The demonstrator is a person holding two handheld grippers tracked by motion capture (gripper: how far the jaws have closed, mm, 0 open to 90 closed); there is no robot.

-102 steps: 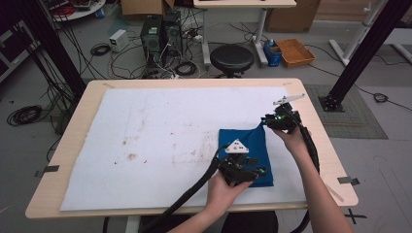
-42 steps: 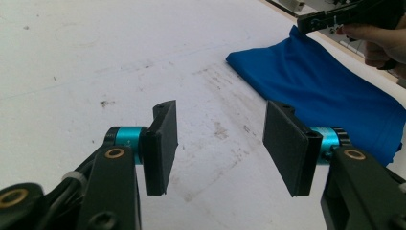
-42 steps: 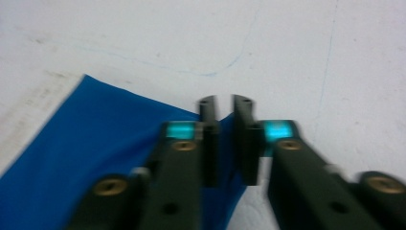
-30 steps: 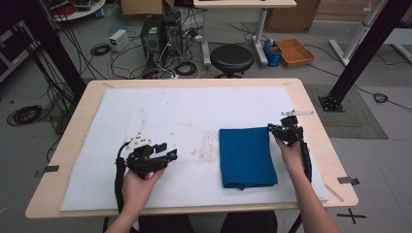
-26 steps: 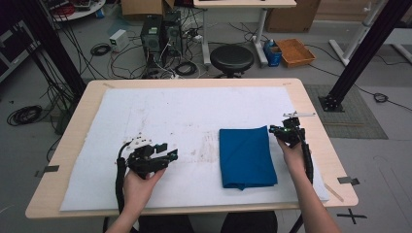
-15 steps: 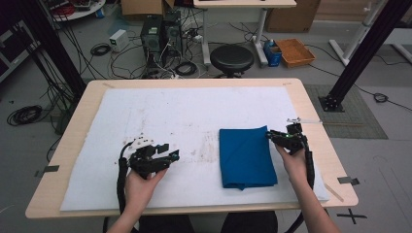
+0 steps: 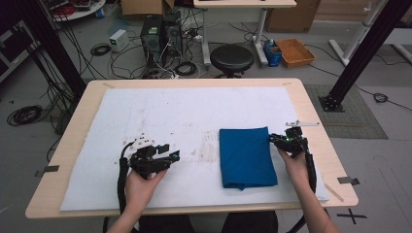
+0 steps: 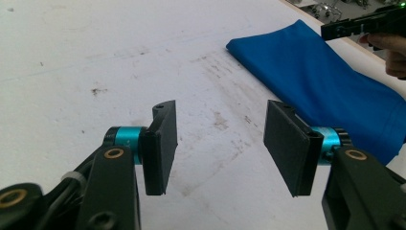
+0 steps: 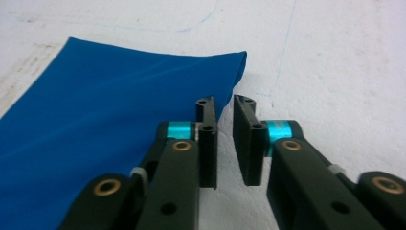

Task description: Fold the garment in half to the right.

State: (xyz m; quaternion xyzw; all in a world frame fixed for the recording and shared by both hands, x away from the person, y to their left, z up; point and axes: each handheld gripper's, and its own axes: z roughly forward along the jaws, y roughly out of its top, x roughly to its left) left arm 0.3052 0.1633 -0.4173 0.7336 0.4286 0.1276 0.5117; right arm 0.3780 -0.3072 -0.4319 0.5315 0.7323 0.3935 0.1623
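**Right gripper at the cloth's edge, fingers slightly apart**

A folded blue cloth [image 7: 247, 157] lies flat on the white mat [image 7: 160, 111] that covers the bench [image 7: 311, 109], right of the mat's middle and toward the person's side.

The right gripper [image 7: 279, 140] sits at the cloth's right edge near its far corner, held low over the mat by the right hand [image 7: 294, 162]. In the right gripper view its fingers [image 9: 207, 143] stand a narrow gap apart, with white mat showing between them. They have just been opening from closed, and nothing is clamped between them. The cloth's folded corner [image 9: 237, 64] lies just beyond and to the left of the fingertips; whether the left finger touches the fabric cannot be told.

The left gripper [image 7: 167, 152] is well apart from the cloth, over the left half of the mat, held by the left hand [image 7: 138, 187]. Its fingers [image 8: 160, 143] are wide apart over bare, stained mat, with nothing between them. In the left gripper view the cloth [image 8: 330, 86] lies farther off to the right, with the right gripper [image 8: 364, 24] at its far side.
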